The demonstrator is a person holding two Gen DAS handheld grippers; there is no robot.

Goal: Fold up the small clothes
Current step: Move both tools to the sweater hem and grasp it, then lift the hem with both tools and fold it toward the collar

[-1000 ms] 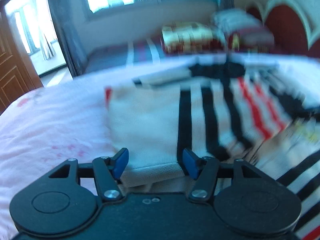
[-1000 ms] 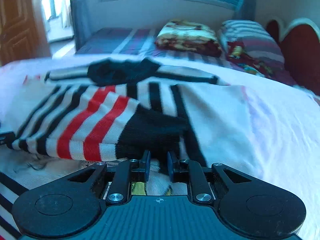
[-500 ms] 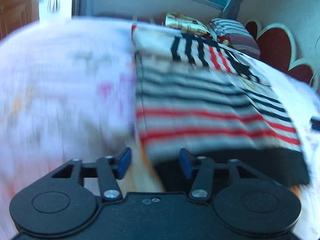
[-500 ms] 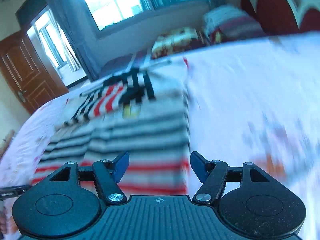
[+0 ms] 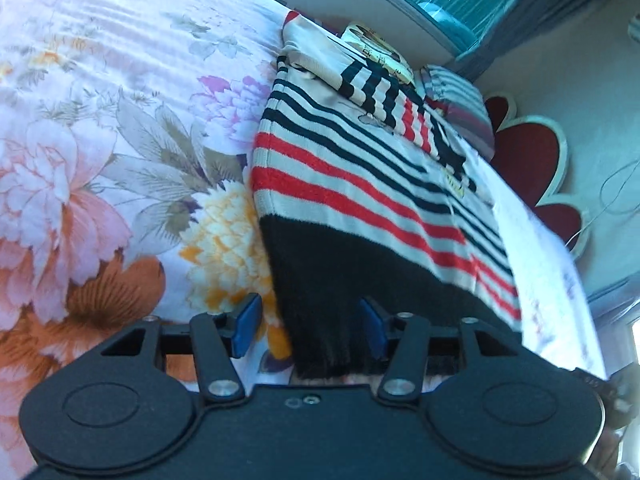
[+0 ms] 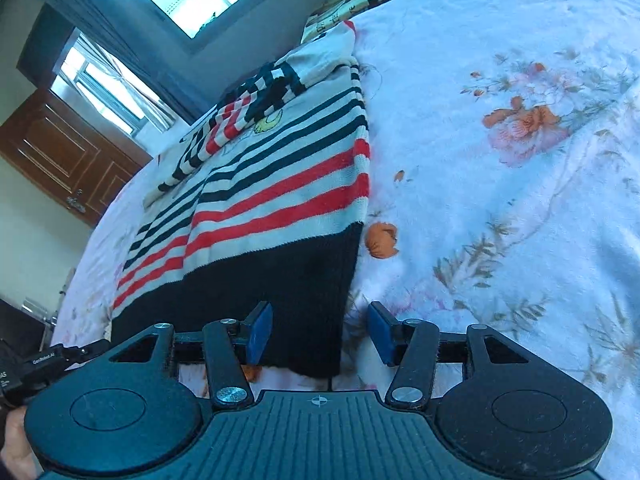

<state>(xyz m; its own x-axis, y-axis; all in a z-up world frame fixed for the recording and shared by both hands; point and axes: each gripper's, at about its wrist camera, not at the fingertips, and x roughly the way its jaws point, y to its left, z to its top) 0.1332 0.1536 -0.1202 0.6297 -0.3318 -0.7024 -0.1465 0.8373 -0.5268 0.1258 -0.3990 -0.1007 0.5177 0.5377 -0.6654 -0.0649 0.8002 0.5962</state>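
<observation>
Left wrist view: the left gripper [image 5: 309,327] stood spread wide over the striped sweater's [image 5: 360,184] black hem corner on the floral bedspread [image 5: 100,160] — pillows [image 5: 460,108] beyond. Right wrist view: the right gripper [image 6: 319,333] likewise gaped, straddling the opposite hem corner — wooden door [image 6: 60,152] behind.

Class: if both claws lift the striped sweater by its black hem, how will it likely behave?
The striped sweater is knitted and lies flat, sleeves folded over, so it will probably droop. Its fuzzy black hem should grip rather than slip. The folded sleeves may slide.
</observation>
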